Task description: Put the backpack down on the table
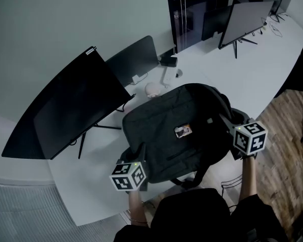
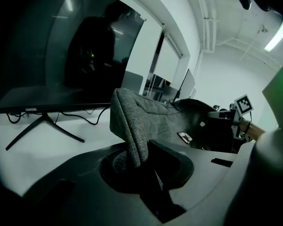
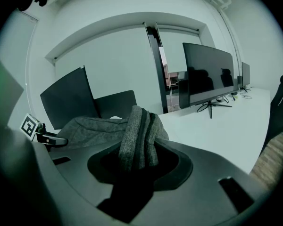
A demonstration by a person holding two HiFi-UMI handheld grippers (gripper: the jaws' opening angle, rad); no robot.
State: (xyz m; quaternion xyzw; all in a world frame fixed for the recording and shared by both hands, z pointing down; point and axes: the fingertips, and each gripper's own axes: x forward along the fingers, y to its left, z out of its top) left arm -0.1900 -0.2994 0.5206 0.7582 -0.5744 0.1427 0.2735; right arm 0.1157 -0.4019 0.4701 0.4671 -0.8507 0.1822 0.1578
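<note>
I see the backpack [image 1: 177, 130] front-up over the near edge of the white table [image 1: 262, 69]. Its rounded top points away from me toward the monitors [image 1: 242, 21], long axis near-to-far. My left gripper [image 2: 136, 157] pinches a thin fold at its left corner. My right gripper [image 3: 139, 154] clamps a thicker bunch on its right side.

The dark grey backpack [image 1: 177, 135] is coarse, heathered woven cloth, matt and a little rough where it bunches between the smooth, matt black plastic jaws of my left tool [image 2: 137, 161] and my right tool [image 3: 137, 159], and a small glossy tag [image 1: 183, 131] sits on its front. The curved white table [image 1: 262, 69] looks smooth with a soft satin sheen, and the big black monitor [image 2: 61, 55] on it has a glossy screen that mirrors the room. The brown floor [image 1: 290, 150] shows a wood-grain plank finish.
</note>
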